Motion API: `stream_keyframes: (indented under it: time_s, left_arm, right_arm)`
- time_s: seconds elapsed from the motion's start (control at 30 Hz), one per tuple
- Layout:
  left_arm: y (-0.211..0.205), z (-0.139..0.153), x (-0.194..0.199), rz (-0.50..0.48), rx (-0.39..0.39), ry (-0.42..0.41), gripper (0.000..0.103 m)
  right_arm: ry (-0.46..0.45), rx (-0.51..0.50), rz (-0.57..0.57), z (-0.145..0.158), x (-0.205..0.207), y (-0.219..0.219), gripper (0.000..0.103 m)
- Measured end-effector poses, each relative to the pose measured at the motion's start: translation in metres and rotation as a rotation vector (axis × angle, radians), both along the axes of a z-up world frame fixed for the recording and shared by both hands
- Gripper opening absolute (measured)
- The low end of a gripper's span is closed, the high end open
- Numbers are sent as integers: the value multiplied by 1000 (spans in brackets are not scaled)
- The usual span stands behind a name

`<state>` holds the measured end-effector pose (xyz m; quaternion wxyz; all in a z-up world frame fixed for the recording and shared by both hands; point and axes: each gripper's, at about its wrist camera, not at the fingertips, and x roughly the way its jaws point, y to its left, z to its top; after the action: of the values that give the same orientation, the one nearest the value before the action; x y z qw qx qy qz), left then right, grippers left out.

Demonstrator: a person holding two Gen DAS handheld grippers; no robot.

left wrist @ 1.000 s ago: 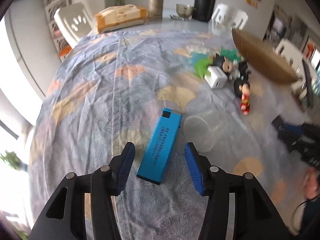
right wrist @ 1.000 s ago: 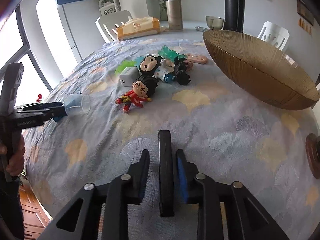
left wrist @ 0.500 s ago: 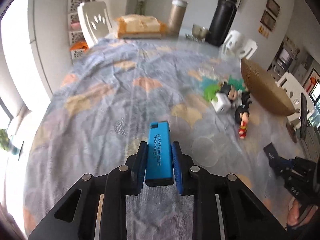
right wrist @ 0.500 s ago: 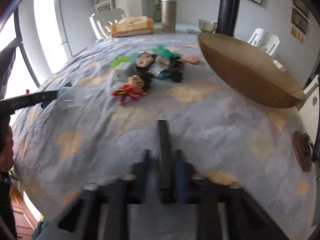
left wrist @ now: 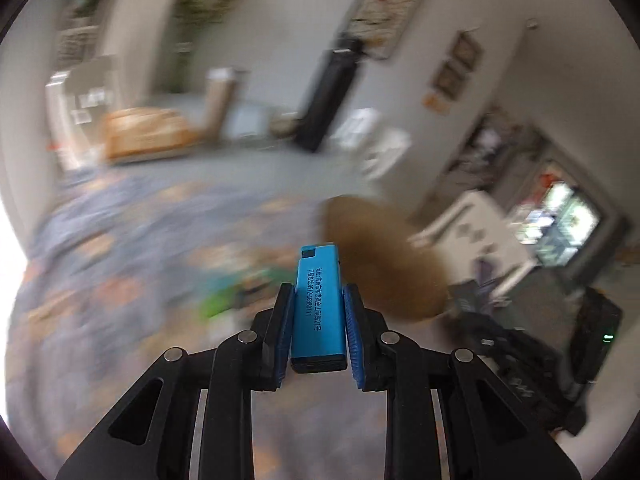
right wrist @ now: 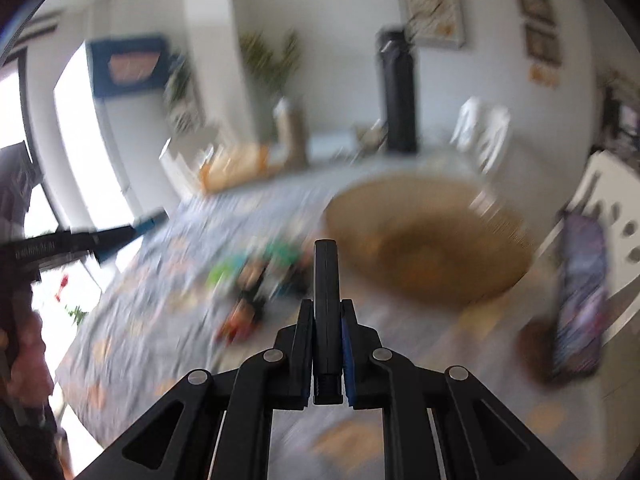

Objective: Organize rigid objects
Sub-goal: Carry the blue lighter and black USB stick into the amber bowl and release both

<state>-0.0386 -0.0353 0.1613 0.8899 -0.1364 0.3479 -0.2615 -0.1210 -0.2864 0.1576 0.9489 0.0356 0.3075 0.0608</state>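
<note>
The left gripper (left wrist: 318, 322) is gripping one blue rectangular block (left wrist: 319, 304) between its two blue-padded fingers (left wrist: 285, 328), holding it up off the table (left wrist: 132, 248) with its printed face toward the camera and its far end pointing at the one brown bowl (left wrist: 384, 260). The right gripper (right wrist: 327, 338) is clamping one slim black bar (right wrist: 326, 304) edge-on, its tip likewise aiming toward the brown bowl (right wrist: 432, 244), which is sitting on the patterned tablecloth. Left of the bowl a heap of small toys (right wrist: 256, 280) is lying, too blurred to count. Beyond the bowl one tall black flask (right wrist: 396, 96) is standing upright. The left gripper is also showing in the right wrist view, far left of the bowl, with the blue block's tip (right wrist: 150, 222) just visible.
</note>
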Motion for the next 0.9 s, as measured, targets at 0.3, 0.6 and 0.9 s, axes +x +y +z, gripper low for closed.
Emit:
stream_keyframes:
  time_s: [0.3, 0.6, 0.9]
  left_arm:
    - [-129, -36, 64, -91, 81, 11, 21]
    - [-160, -75, 75, -124, 123, 77, 22]
    - [-95, -1, 10, -51, 92, -158, 69]
  right_arm:
    - [196, 122, -156, -15, 75, -70, 12]
    - [330, 166, -147, -44, 104, -80, 12]
    - [101, 90, -188, 10, 54, -80, 48]
